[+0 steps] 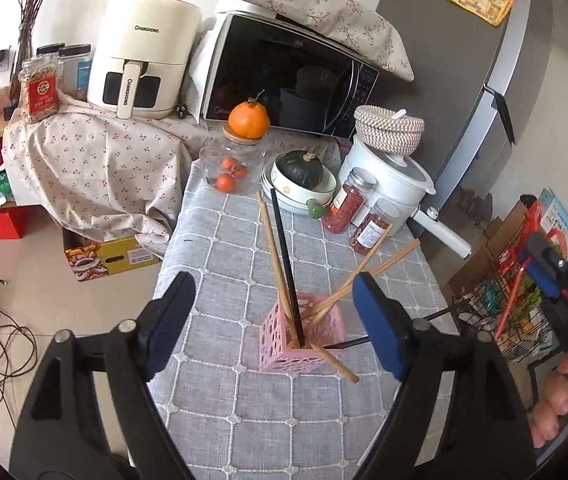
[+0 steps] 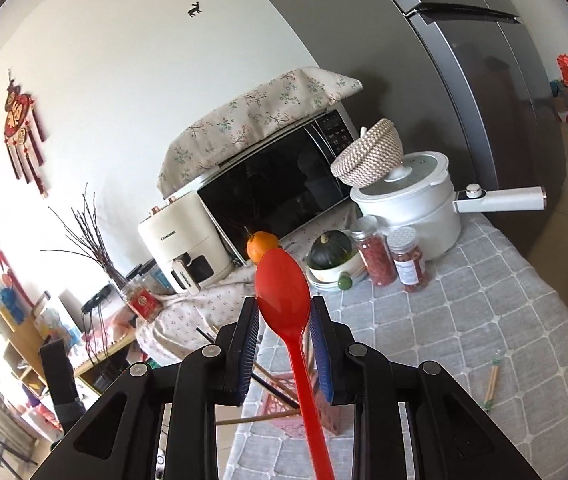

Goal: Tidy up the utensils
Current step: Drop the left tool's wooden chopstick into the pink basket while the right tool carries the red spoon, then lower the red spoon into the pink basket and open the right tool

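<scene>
A pink lattice utensil holder (image 1: 303,334) stands on the grey quilted tablecloth (image 1: 220,248). It holds several wooden chopsticks (image 1: 274,256) and one black one (image 1: 285,260). My left gripper (image 1: 274,328) is open and empty, its jaws on either side of the holder and nearer the camera. My right gripper (image 2: 284,338) is shut on a red plastic spoon (image 2: 284,292), bowl pointing up, above the holder (image 2: 280,406). The right gripper shows at the right edge of the left wrist view (image 1: 543,268), with the spoon handle (image 1: 509,300) hanging down. Two chopsticks (image 2: 491,384) lie on the cloth at right.
At the table's far end stand a white pot with a woven basket on it (image 1: 387,160), two spice jars (image 1: 347,202), a bowl with a dark squash (image 1: 299,178), a glass jar with oranges (image 1: 236,160), a microwave (image 1: 284,84) and an air fryer (image 1: 144,56). A wire rack (image 1: 495,312) stands right.
</scene>
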Demonstrator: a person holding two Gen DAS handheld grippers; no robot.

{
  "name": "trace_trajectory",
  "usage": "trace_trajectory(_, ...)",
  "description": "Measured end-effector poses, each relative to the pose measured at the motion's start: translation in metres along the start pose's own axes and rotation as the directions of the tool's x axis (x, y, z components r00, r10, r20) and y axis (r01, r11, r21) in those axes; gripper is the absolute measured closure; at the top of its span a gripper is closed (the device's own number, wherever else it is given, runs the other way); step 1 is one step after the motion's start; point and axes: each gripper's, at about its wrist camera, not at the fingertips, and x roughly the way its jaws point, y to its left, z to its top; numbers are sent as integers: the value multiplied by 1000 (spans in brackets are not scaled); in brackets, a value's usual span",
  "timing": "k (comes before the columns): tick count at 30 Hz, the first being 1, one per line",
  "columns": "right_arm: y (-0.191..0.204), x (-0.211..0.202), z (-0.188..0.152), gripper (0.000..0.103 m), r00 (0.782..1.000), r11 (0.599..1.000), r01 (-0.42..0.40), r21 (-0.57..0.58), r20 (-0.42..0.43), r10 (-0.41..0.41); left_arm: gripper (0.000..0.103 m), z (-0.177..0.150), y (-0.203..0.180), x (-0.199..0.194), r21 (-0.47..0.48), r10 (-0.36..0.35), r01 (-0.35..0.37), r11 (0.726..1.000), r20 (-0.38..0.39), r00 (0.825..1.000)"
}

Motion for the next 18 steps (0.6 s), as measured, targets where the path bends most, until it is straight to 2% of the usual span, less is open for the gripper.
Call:
trace_trajectory(4,22,21,3,77,999,999,-39,22,32,38,19,1,13,-9,-39,5,-6,999,-24,1000)
trace_trajectory(10,40,58,-3,77,988,998,-45,38,147,39,19,-19,37,-7,29,70,-67,997,-118,991)
trace_trajectory(18,47,93,-37,77,964,999,-19,-43,263,30,19,-42,77,-7,89,138,-121,989,-214,967)
